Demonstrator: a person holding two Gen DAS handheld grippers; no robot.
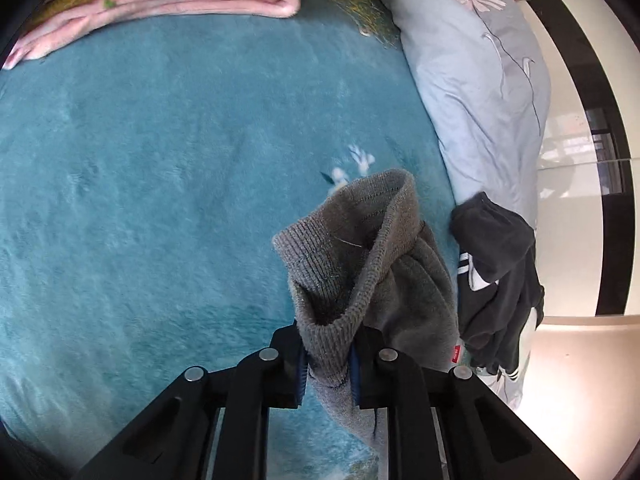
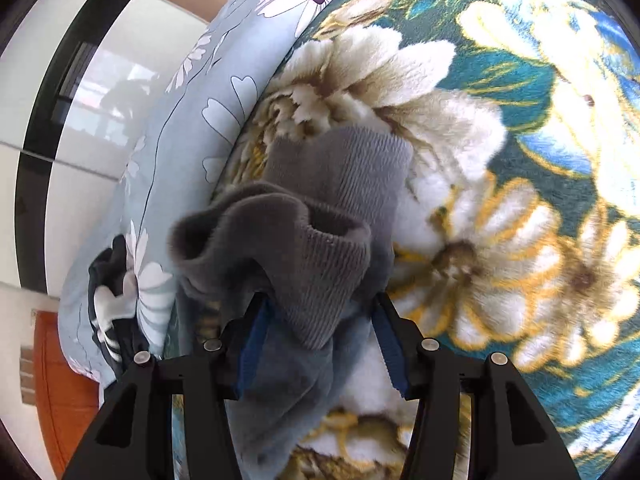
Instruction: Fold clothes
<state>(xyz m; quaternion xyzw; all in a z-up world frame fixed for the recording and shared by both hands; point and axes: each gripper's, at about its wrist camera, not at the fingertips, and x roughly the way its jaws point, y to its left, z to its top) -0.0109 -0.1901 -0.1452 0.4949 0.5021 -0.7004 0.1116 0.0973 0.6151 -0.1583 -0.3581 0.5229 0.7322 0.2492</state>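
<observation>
Jaws of left gripper (image 1: 328, 364) pinching ribbed hem of grey garment (image 1: 360, 264), cloth bunched and raised off the bed (image 1: 140, 180). Jaws of right gripper (image 2: 320, 328) set wider, ribbed grey cuff between the blue pads; contact on both pads not clear, so grip cannot be told. Grey garment gathered in loose lumps, no flat panel or crease visible: judged unfolded at present, with spreading and folding outstanding. Dark garment with white stripes (image 1: 496, 272) heaped just beside, against pale blue floral quilt (image 1: 480, 80), also unfolded. Pink item (image 1: 160, 0) at far edge of bed lying in neat stacked layers, folded as task wants. Floral blanket (image 2: 500, 160) beneath right gripper.
</observation>
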